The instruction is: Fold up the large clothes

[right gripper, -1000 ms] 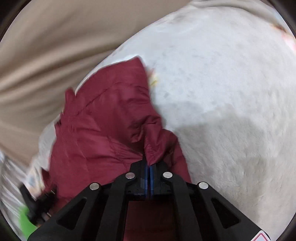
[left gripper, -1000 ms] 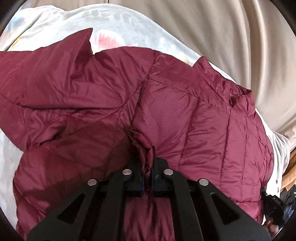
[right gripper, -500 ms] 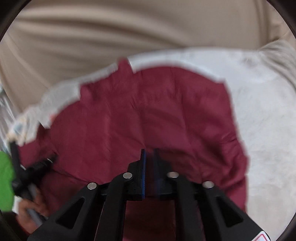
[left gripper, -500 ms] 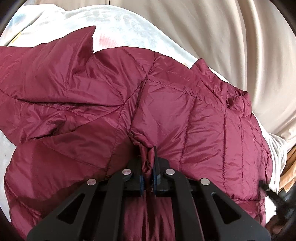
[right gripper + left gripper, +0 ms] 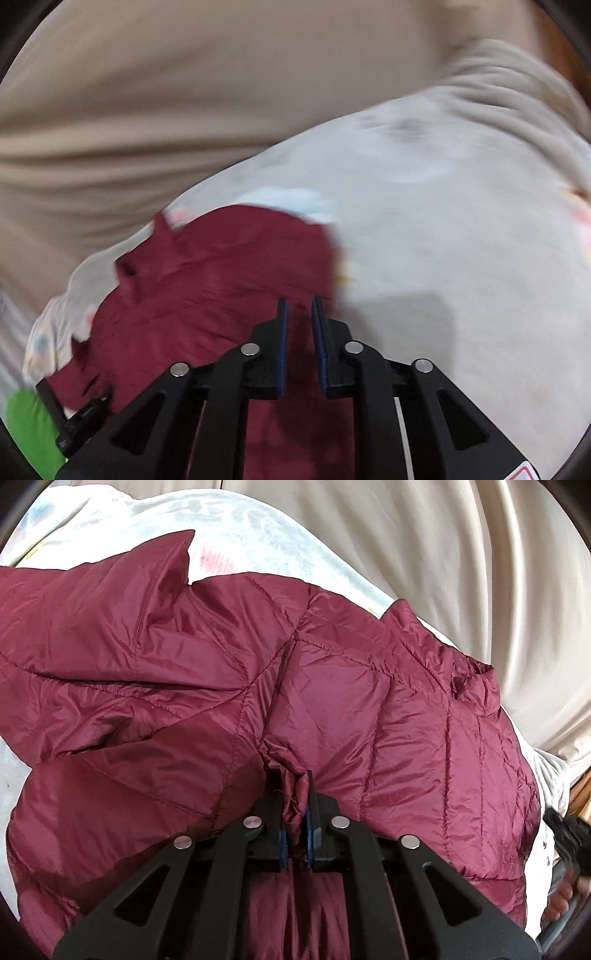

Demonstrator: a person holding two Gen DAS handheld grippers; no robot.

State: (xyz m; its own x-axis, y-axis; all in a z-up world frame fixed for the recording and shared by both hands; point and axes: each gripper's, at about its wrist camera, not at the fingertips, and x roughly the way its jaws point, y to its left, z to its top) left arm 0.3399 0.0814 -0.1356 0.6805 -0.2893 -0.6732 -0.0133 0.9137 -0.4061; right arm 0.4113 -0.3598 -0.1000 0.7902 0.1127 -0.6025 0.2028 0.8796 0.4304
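Note:
A maroon quilted down jacket (image 5: 332,701) lies spread on a white blanket-covered bed (image 5: 258,531). My left gripper (image 5: 294,786) is shut on a bunched fold of the jacket's fabric near its middle. In the right wrist view the jacket (image 5: 221,280) shows blurred at lower left. My right gripper (image 5: 299,310) is open by a small gap and empty, just above the jacket's right edge. Its blue pads (image 5: 283,332) have nothing between them.
Beige curtains (image 5: 443,554) hang behind the bed; they also show in the right wrist view (image 5: 184,92). The white blanket (image 5: 461,258) stretches to the right. The other gripper and a hand (image 5: 565,849) show at the right edge. Something green (image 5: 26,428) sits at lower left.
My right gripper let go of the jacket, opened slightly and swung right over the bed. My left gripper kept its hold and barely moved.

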